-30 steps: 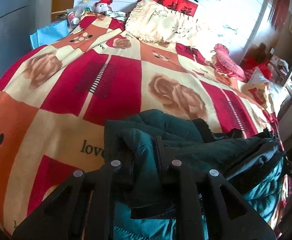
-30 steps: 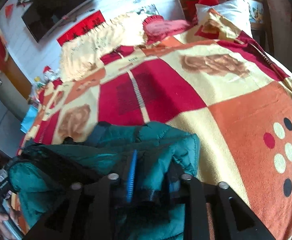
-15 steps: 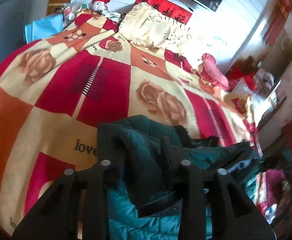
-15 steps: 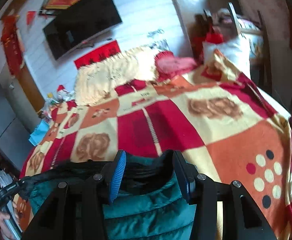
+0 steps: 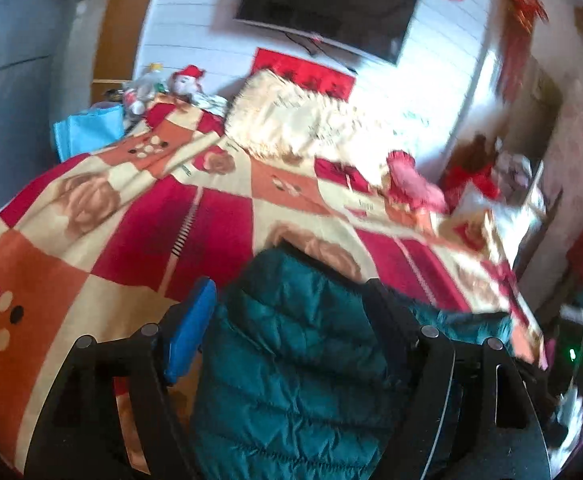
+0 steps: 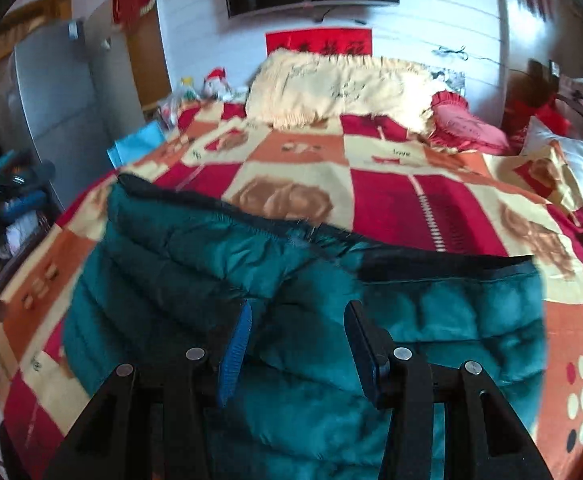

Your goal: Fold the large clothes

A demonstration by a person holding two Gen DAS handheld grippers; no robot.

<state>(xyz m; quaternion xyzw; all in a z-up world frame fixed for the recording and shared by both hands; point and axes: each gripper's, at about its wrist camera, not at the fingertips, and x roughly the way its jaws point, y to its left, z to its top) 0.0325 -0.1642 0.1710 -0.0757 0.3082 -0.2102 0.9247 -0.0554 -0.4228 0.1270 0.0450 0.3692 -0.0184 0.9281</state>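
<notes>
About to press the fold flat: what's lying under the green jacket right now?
The green jacket lies on the patterned blanket covering the bed. Both grippers, left and right, are open above it. Anything beneath its middle is covered.

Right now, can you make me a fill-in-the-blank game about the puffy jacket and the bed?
1. The puffy jacket is dark ____ in color.
2. The jacket lies on a bed covered by a checked blanket printed with brown ____.
3. On the wall behind the bed hangs a black ____.
4. The jaws of the right gripper are ____.

Missing words: teal (green); roses; TV; open
</notes>
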